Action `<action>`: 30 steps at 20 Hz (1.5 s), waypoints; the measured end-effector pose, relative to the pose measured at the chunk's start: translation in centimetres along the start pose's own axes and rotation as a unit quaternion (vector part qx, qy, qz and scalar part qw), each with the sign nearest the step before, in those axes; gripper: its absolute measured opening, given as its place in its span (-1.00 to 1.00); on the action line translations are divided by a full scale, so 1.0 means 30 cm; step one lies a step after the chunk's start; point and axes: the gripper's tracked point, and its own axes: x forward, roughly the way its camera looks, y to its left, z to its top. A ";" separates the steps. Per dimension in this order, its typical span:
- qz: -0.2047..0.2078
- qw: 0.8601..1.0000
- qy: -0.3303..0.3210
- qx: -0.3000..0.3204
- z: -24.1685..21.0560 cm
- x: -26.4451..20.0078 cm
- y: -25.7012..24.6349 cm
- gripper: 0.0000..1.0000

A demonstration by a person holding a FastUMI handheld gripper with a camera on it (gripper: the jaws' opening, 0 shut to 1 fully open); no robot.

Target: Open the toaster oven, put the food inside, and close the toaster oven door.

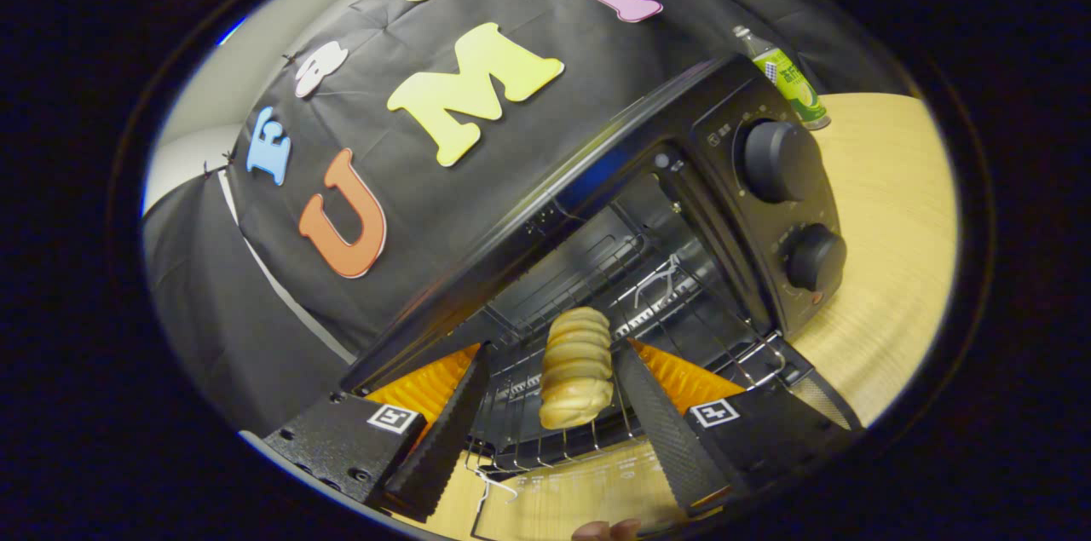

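Lying on the open toaster oven (682,209) rack (648,311), bread (577,366) between spread fingers (656,426).

Black toaster oven (750,175), golden-brown ridged bread (577,366), green-labelled bottle (788,81), pale wood table (886,226).

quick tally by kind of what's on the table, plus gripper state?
Toaster oven: 1, door open
Knobs on it: 2
Wire rack: 1
Bread roll: 1, on the rack
Bottle: 1, green label, behind the oven
Total: 6
Gripper: open; the roll lies between the fingers, apart from both.
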 end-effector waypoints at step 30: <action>-0.140 0.921 0.168 -0.323 -0.405 -0.526 -0.119 1.00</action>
